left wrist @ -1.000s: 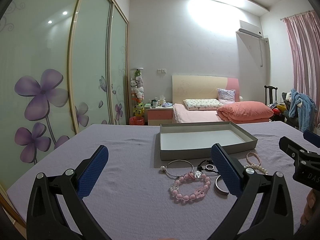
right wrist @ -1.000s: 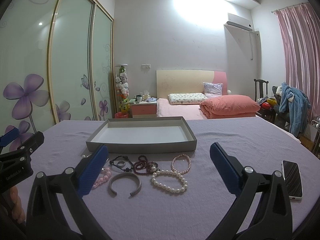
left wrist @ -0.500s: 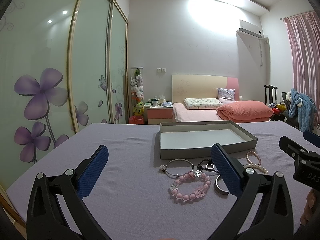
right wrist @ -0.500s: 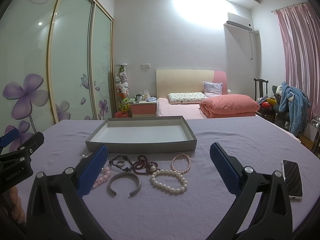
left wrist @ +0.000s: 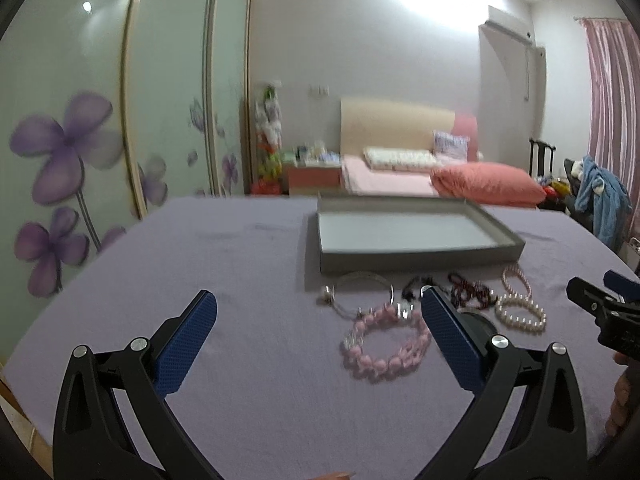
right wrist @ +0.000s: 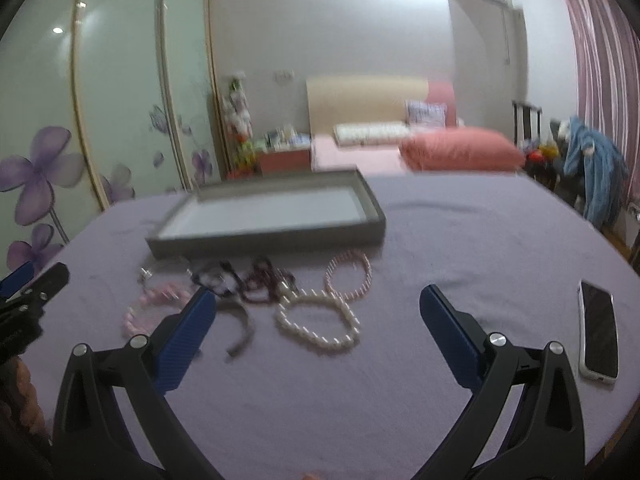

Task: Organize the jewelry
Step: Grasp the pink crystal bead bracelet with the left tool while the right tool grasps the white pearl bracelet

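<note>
In the left wrist view, the left gripper [left wrist: 318, 334] is seen wide open and empty, shifted closer to the pink beaded bracelet [left wrist: 385, 339] than a moment ago. In the right wrist view, the right gripper [right wrist: 316, 330], also gaping with nothing held, has been swung over the white pearl bracelet [right wrist: 318, 323], so a first pickup toward the empty grey cardboard tray [right wrist: 266, 238] looks imminent.

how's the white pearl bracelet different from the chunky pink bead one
The white pearl bracelet has small white beads; the chunky pink bead bracelet has larger pink ones. The white one lies toward the phone, the pink one at the opposite end. Both lie as loops on the purple cloth, outside the tray.
</note>
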### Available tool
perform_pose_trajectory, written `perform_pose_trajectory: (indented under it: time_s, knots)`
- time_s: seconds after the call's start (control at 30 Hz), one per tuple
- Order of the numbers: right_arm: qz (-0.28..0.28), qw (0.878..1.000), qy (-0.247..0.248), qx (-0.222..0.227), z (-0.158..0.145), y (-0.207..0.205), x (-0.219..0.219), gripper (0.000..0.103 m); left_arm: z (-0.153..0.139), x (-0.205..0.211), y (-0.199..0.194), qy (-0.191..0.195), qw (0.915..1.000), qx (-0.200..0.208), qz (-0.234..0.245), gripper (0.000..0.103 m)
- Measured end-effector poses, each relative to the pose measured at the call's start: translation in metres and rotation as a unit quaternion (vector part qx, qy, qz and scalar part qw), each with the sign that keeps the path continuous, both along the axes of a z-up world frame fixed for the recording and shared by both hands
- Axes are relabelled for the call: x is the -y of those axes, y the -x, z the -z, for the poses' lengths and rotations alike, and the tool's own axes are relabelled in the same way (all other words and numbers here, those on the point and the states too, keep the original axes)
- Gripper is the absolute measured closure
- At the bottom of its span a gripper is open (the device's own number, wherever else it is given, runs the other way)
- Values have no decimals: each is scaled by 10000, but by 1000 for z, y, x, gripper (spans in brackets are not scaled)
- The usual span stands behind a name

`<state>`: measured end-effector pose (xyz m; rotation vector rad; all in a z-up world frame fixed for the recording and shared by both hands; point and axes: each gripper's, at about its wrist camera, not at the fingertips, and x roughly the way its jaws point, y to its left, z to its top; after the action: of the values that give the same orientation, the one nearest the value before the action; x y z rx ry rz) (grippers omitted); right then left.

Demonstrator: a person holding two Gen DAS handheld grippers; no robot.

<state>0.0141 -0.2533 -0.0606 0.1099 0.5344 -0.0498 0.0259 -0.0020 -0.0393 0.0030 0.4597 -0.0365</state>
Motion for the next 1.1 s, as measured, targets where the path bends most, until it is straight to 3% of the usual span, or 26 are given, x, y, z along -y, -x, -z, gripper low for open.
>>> perform_pose_trajectory:
  time_s: [0.13,0.27,0.37,0.57,0.63,0.8,1.1]
  knots:
    - [52,9987,-57,-509,15,-14,7,7,5,-3,-9,91,9988,-475,82,2]
    - [48,9956,52,-936,25,-31,8,34,14,-4,-16,116,9959,-891,100,2]
    - [85,9933,11,-1155,31,-47,12,47,14,-8,-23,138,9938,-1094,136,2]
    - [70,9858,99,-1677,47,-68,12,65,15,-4,-36,-4,9903,-1354,315,2]
    - [57,9850,133,-1722,51,-69,9,67,15,2,-42,-120,9888,-1440,368,3]
    - [37,9851,72,-1716,50,-67,9,76,23,8,-63,-295,9831,-1723,540,27]
    - [26,9852,37,-1714,49,-67,10,76,36,6,-77,-311,9740,-2141,669,49]
